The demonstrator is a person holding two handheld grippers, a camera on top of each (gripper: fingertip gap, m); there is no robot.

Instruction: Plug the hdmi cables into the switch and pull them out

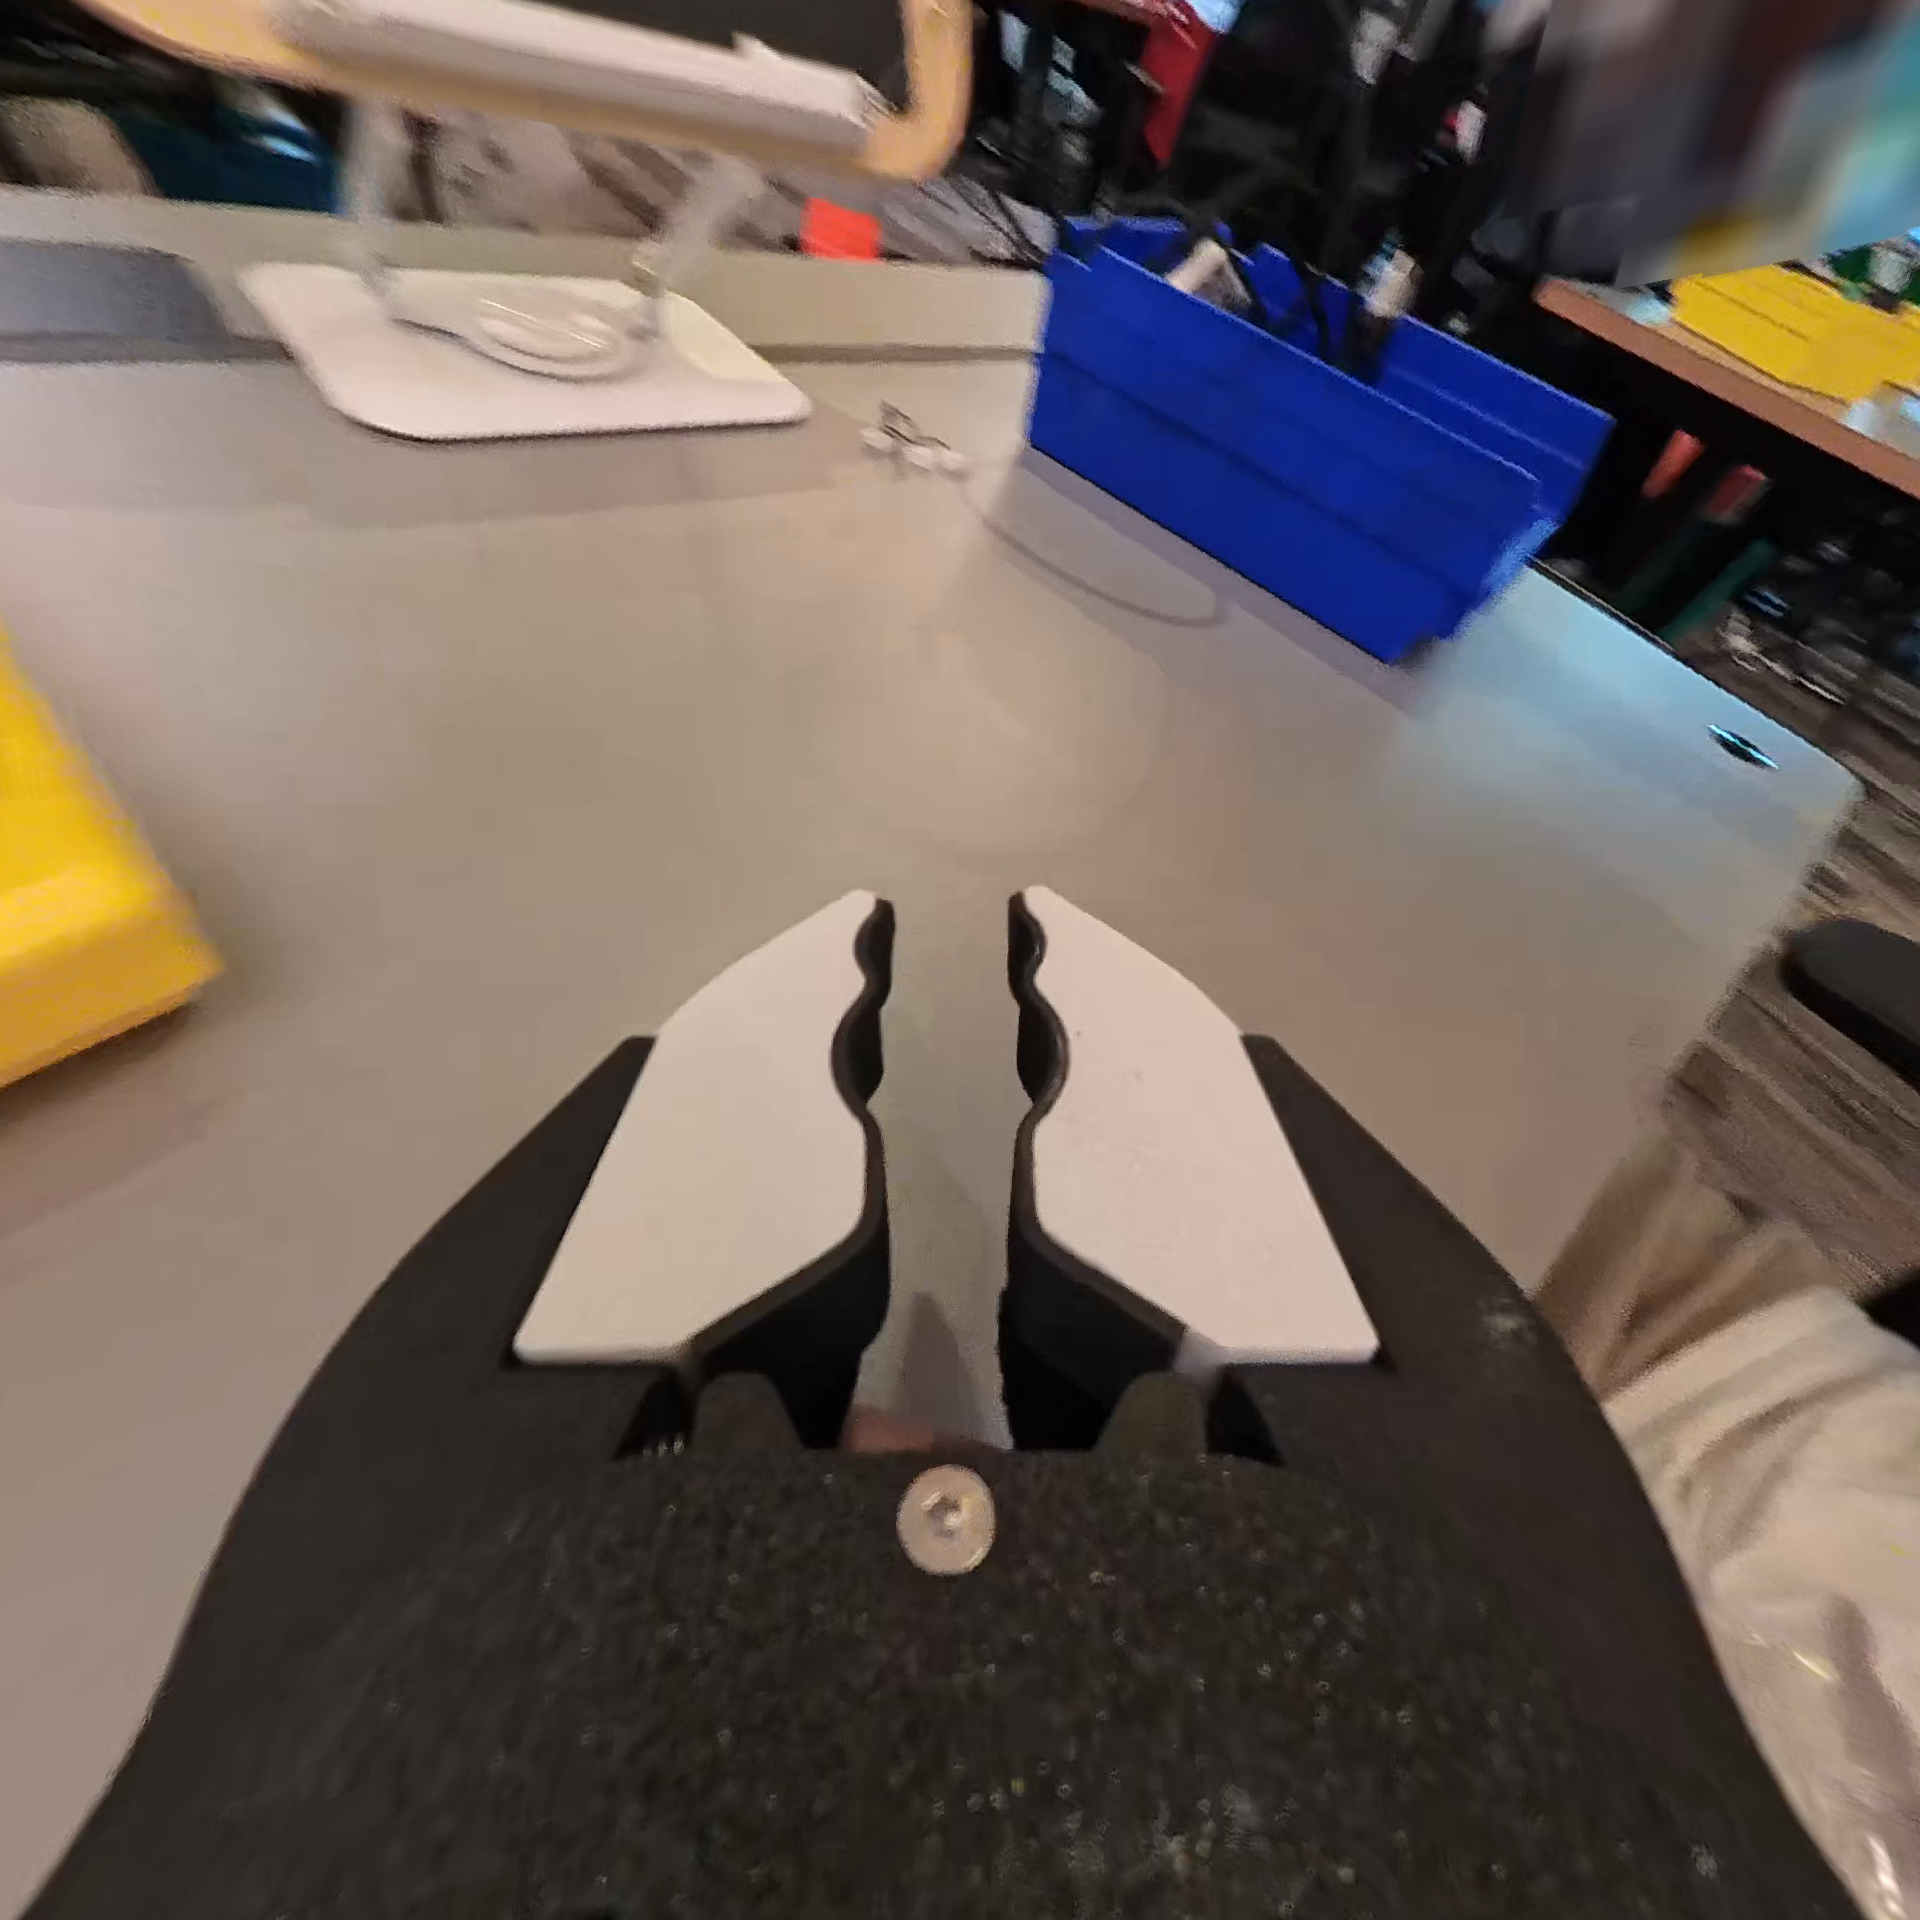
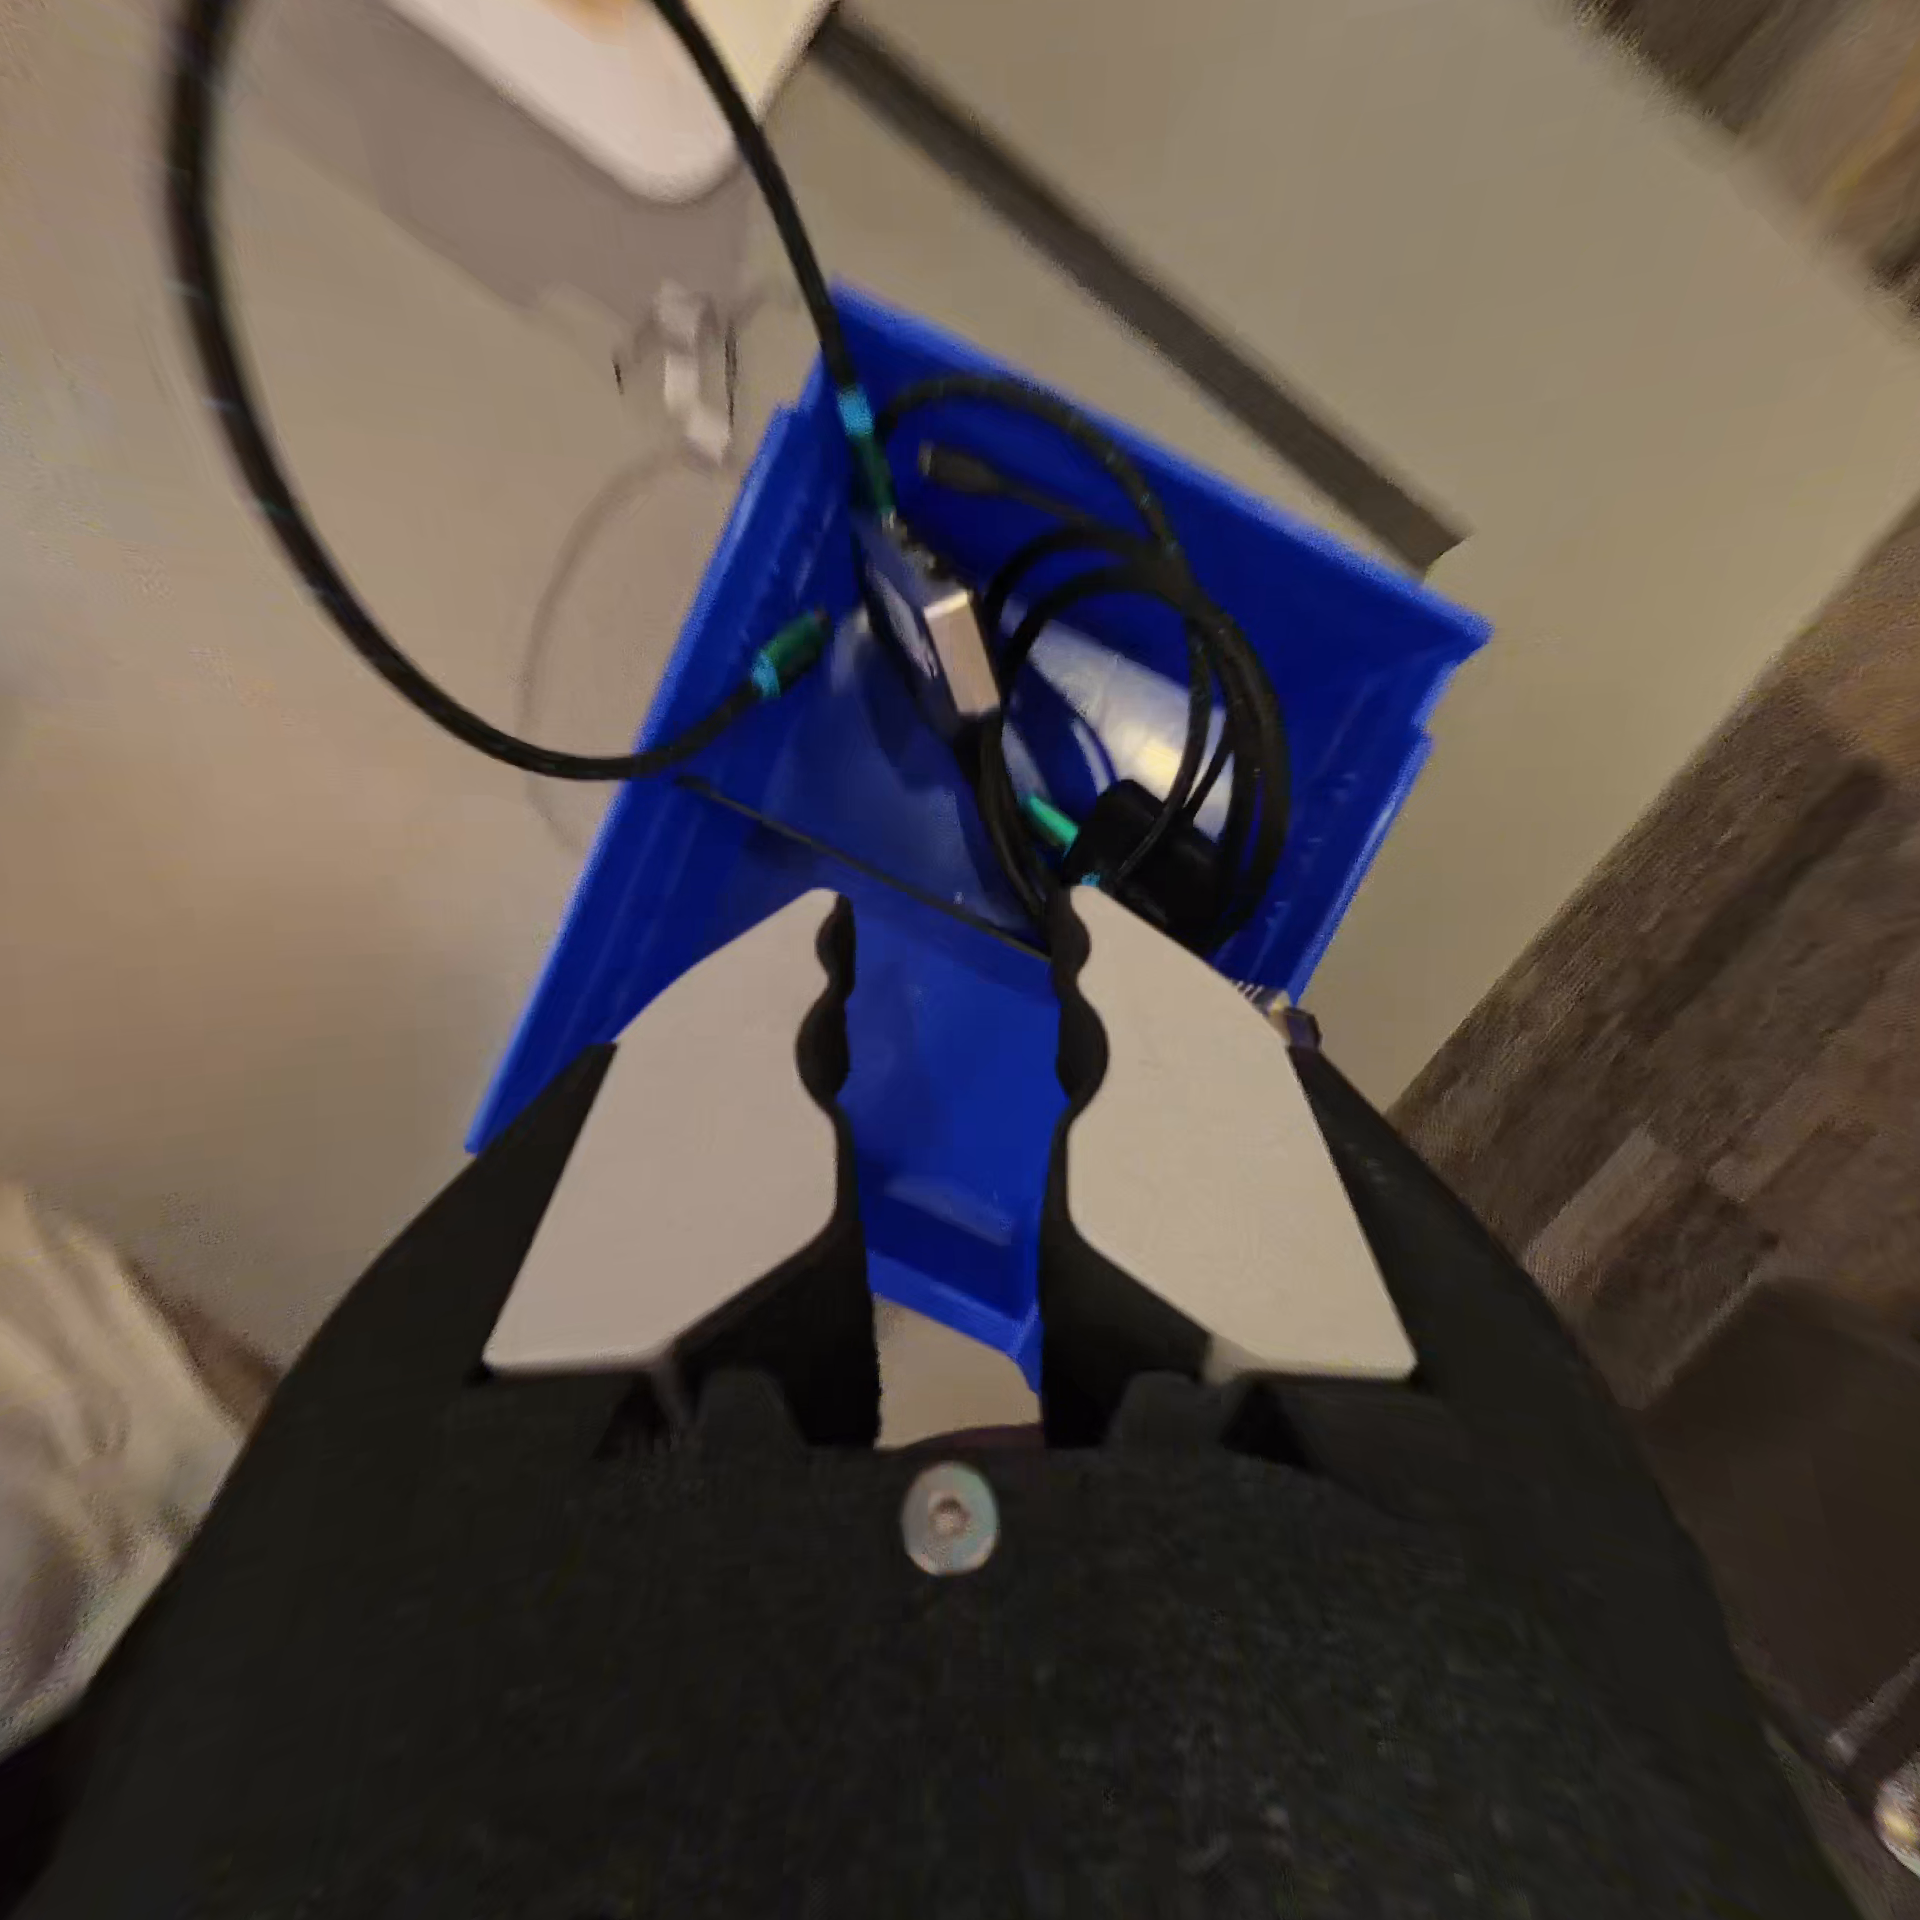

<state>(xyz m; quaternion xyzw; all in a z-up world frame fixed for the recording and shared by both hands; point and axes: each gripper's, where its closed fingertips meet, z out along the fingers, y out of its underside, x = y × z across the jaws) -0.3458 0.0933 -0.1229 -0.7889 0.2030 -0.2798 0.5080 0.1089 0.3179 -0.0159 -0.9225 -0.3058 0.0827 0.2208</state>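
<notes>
**Blue bin holds the cables and switch; both tongs empty**

Blue plastic bin [image 2: 1340,665] is the landmark. Inside it lie black braided HDMI cables [image 2: 1236,665] in loose coils with green-banded plug ends, tangled around a small silvery box, probably the switch [image 2: 951,649]. One cable loops out over the bin's left wall onto the tabletop [image 2: 312,831] and back in.

Right tongs [image 2: 951,914] hang above the bin's near end, jaws moderately apart, nothing between them. Left tongs [image 1: 948,914] sit over bare tabletop well short of the bin, jaws narrowly apart, also empty.

Handling, as judged: cables light, limp, springy in the coil; braid should give fair grip. Take hold on the rigid plug housing just behind a green band, not mid-cord. Switch looks light and likely to slide, so one tongs should pin it.

Blur throughout; port details unreadable.
</notes>
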